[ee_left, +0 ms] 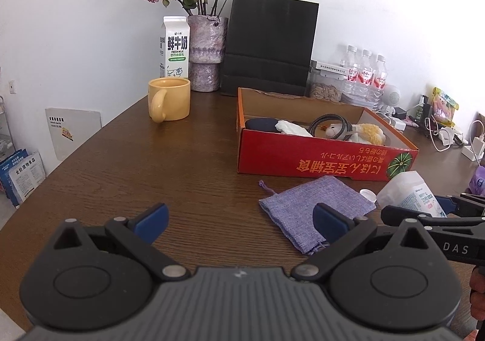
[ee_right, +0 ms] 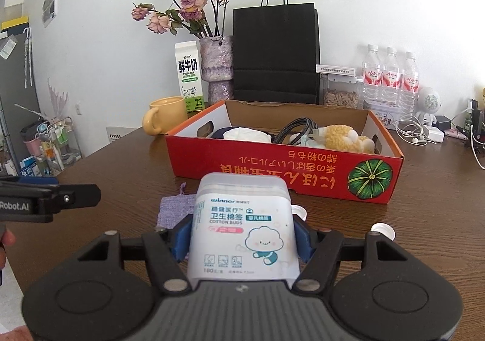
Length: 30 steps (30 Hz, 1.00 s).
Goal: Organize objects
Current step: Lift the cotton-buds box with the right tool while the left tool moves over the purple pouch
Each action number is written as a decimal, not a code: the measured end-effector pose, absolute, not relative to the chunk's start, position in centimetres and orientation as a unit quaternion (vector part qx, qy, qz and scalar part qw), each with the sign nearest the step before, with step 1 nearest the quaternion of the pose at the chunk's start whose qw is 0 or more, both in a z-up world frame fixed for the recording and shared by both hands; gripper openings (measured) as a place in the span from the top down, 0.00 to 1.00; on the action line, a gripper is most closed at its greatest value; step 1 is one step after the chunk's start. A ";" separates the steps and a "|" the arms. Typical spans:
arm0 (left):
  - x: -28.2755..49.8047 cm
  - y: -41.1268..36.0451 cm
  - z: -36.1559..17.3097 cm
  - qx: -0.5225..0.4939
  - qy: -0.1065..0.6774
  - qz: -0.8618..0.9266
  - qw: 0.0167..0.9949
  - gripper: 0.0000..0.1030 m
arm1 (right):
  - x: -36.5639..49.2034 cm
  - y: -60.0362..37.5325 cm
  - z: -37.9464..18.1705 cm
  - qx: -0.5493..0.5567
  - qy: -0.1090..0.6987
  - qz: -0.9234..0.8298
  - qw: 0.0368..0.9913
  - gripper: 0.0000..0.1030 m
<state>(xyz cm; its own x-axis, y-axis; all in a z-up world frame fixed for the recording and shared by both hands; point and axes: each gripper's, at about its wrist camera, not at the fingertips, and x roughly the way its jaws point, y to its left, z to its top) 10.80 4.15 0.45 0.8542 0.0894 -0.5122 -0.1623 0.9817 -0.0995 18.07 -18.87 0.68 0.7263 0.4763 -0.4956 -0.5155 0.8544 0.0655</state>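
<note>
Am clamping my right gripper (ee_right: 242, 238) on cotton-bud box (ee_right: 244, 225); left gripper (ee_left: 239, 219) gaping, empty. Red box (ee_right: 285, 171) partly filled; purple pouch (ee_left: 315, 207) awaiting.

This looks like a room in a home. A brown wooden table (ee_left: 151, 165) holds a vase of dried roses (ee_left: 207, 49), a milk carton (ee_left: 174, 46), a yellow mug (ee_left: 169, 102), water bottles (ee_left: 365, 74) and phone chargers (ee_left: 476, 146).

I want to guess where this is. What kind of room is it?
Probably a home dining or living area: a wooden table with a vase of dried roses, a milk carton and a yellow mug.
</note>
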 end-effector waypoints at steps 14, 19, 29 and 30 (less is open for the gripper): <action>13.9 2.3 -0.4 -0.050 0.292 0.044 0.954 0.00 | 20.2 -21.9 0.1 -0.022 0.262 0.233 0.936 0.37; 15.9 1.4 -1.0 -0.037 0.306 0.029 0.951 0.00 | 22.0 -22.9 -0.5 -0.014 0.268 0.219 0.938 0.37; 19.8 -0.2 -2.5 -0.019 0.332 0.006 0.943 0.00 | 24.7 -24.5 -1.2 -0.010 0.267 0.193 0.944 0.37; 20.2 -0.3 -2.7 -0.017 0.334 0.002 0.942 0.00 | 24.9 -24.7 -1.3 -0.009 0.268 0.191 0.944 0.37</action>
